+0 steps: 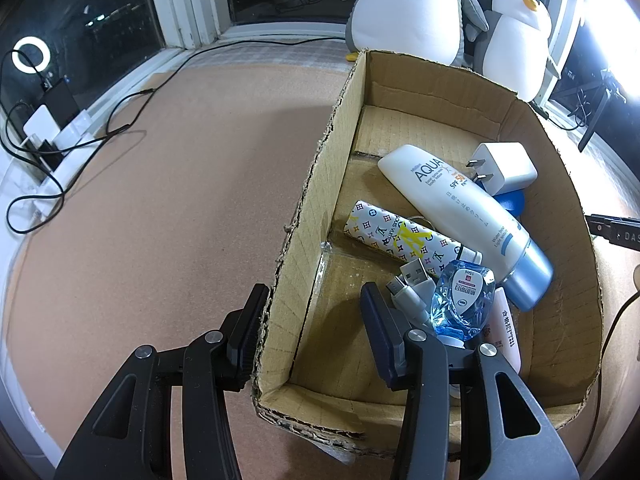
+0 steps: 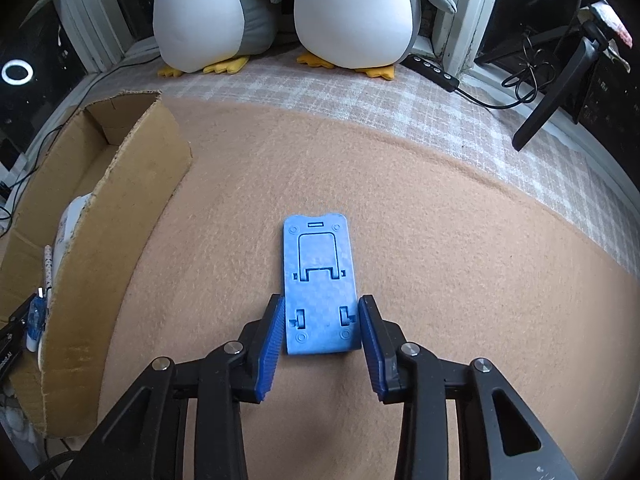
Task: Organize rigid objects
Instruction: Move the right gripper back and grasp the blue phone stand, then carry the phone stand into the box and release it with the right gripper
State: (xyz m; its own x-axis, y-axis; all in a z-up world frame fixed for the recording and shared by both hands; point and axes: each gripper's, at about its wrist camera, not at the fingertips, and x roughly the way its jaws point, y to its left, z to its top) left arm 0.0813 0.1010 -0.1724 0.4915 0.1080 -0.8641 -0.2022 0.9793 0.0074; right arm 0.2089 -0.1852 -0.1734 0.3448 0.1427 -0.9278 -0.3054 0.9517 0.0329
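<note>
A flat blue phone stand (image 2: pixel 318 280) lies on the tan mat. My right gripper (image 2: pixel 321 300) points down over its near end, and its blue pads touch both long edges, shut on it. The cardboard box (image 1: pixel 304 200) holds a white sunscreen tube (image 1: pixel 460 216), a white charger plug (image 1: pixel 506 168), a patterned tube (image 1: pixel 404 236), a USB cable (image 1: pixel 412 280), a small blue bottle (image 1: pixel 464 304) and a pink tube (image 1: pixel 506 328). My left gripper (image 1: pixel 314 292) straddles the box's left wall. One finger rests against the outside, the other stands clear inside, open.
Two plush penguins (image 2: pixel 352 12) stand at the back by the window. The box (image 2: pixel 120 220) sits left of the phone stand. Black cables (image 1: pixel 80 152) and chargers lie at the far left. A control bar with its cord (image 2: pixel 434 68) and a black stand leg (image 2: pixel 552 100) are at the back right.
</note>
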